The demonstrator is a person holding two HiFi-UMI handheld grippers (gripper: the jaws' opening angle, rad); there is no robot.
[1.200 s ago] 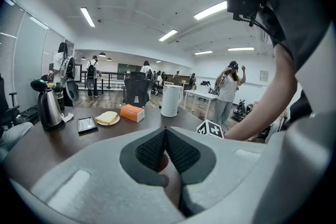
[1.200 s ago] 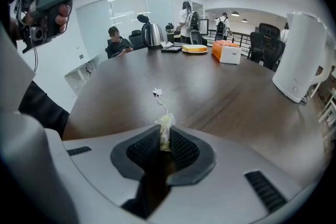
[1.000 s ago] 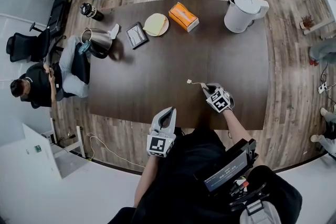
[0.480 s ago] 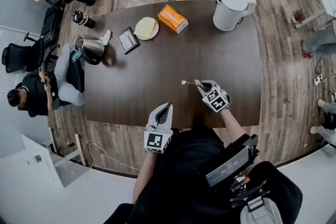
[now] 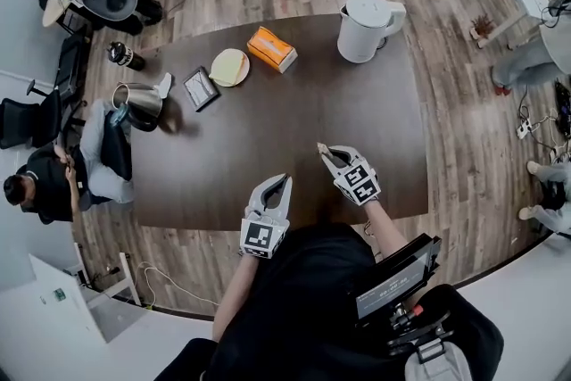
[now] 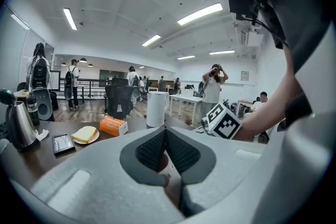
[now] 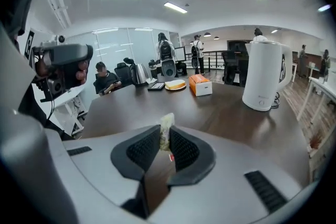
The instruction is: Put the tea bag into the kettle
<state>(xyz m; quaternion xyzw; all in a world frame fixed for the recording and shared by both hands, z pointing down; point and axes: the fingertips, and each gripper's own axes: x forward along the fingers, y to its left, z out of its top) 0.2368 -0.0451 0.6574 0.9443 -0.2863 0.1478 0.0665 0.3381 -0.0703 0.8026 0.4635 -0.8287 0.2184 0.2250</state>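
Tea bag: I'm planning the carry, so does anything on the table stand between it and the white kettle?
Nothing visible does. The tea bag, clamped in the right gripper, faces bare table up to the white kettle. The orange box sits left of that line.

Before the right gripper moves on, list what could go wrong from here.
1. The right gripper holds the tea bag by a thin pinch, part of it poking past the jaws; it might slip during the carry across the table.
2. The white kettle looks shut on top, so the bag may not go in.
3. A steel kettle stands at the table's left edge; the wrong one could be picked.
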